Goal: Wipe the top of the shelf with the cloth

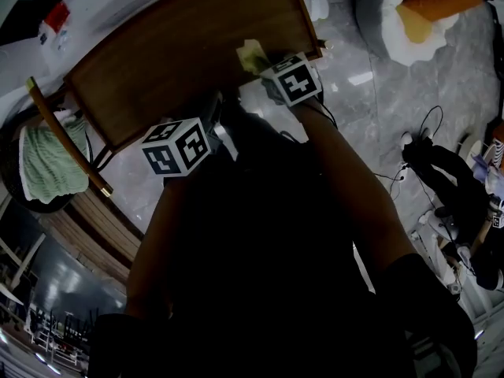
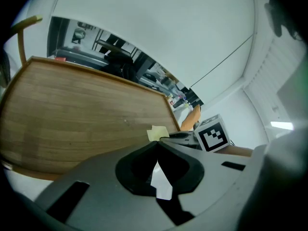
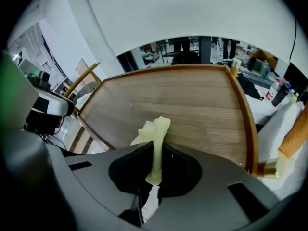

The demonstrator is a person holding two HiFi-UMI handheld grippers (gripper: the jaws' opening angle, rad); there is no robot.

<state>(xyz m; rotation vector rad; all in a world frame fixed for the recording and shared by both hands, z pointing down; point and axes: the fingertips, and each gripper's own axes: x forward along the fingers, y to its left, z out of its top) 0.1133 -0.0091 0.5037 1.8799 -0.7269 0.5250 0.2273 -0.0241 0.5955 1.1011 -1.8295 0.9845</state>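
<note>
Left gripper point(image 2: 157, 147): fingers closed on nothing, hanging by the near edge of the shelf point(image 1: 173, 53). Right of it, the yellow cloth point(image 3: 155, 129) is bunched over the same edge and pinched in the closed fingers of the right gripper point(image 3: 155, 150). Contact with the wood is unclear. Risk: only a thin fold is held, so a hard drag could pull it free, and bunched like this it would probably wipe only a narrow stripe.

L tongs point(image 2: 157, 143) shut, empty; R tongs point(image 3: 157, 145) pinch cloth point(image 3: 156, 128); arms fwd.
</note>
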